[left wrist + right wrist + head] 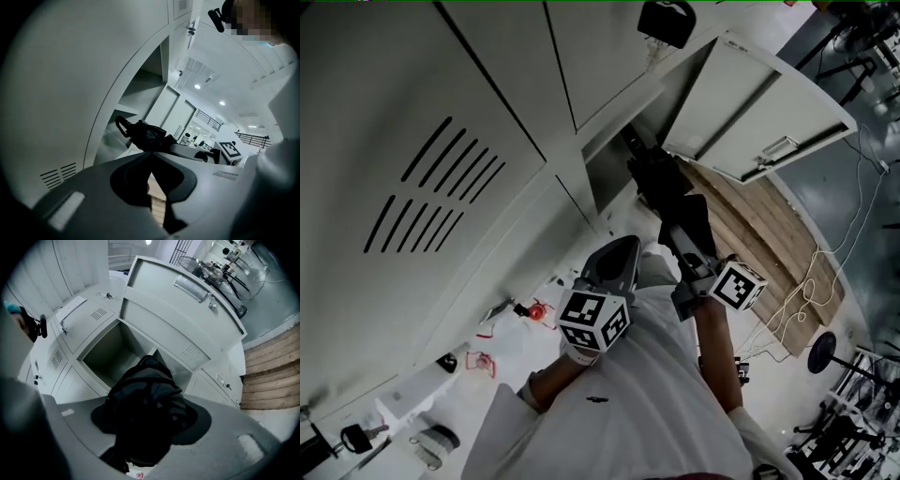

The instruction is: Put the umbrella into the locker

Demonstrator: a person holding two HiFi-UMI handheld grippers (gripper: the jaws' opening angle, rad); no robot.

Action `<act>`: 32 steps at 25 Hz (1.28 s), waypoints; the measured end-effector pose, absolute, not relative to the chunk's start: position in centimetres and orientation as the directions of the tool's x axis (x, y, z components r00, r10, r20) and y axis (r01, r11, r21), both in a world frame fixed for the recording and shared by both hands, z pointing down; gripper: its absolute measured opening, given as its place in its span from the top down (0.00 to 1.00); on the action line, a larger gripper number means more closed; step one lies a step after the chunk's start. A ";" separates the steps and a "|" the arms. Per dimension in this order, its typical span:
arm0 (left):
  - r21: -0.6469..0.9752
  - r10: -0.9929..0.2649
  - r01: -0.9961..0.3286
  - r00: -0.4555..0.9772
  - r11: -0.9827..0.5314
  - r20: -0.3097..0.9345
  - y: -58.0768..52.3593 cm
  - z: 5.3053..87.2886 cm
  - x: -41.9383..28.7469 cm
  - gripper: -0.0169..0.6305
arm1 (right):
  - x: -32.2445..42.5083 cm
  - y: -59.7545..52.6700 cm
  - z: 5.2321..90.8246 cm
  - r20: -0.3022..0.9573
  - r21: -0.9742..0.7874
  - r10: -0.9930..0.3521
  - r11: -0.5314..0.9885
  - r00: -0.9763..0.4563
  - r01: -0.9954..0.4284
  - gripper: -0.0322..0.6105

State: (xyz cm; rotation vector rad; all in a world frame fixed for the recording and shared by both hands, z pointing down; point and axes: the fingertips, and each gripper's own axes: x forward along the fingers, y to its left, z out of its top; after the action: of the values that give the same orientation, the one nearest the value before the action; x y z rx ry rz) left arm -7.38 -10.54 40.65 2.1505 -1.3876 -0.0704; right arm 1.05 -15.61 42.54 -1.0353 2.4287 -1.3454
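Before the open locker (pixel 103 352), the right gripper (pixel 145 437) jaws clamp the folded umbrella (pixel 145 390), likely light, soft, best held mid-body; the left gripper (pixel 150 157) jaws meet, empty.

Wood plank floor (pixel 750 220) w/ white cable (pixel 809 274) looped over its edge nr grey floor (pixel 862 244)

Compartment: the open locker compartment (pixel 105 357) is bare inside, passable.
Right side: its swung-out door (pixel 187 315) walls the approach.
Centre: the umbrella (pixel 145 394) occupies the entry line.
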 end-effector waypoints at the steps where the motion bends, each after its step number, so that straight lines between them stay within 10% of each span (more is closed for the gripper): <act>1: 0.490 -0.851 -0.822 0.456 -0.291 0.261 -10.6 40.8 -7.3 0.96 | 1.0 -15.7 42.5 0.168 -0.802 -0.648 0.348 -0.743 -0.485 0.56; 32: 0.487 -0.845 -0.819 0.467 -0.304 0.259 -10.6 41.4 -7.4 0.96 | -3.1 -22.4 45.1 0.245 -0.603 -0.622 0.503 -0.744 -0.620 0.56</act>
State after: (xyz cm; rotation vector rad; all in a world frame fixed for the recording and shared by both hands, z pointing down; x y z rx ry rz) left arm -7.36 -10.62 41.36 2.1564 -1.3776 -0.0617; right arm -3.09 -22.43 45.06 -1.1235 2.7203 -1.0879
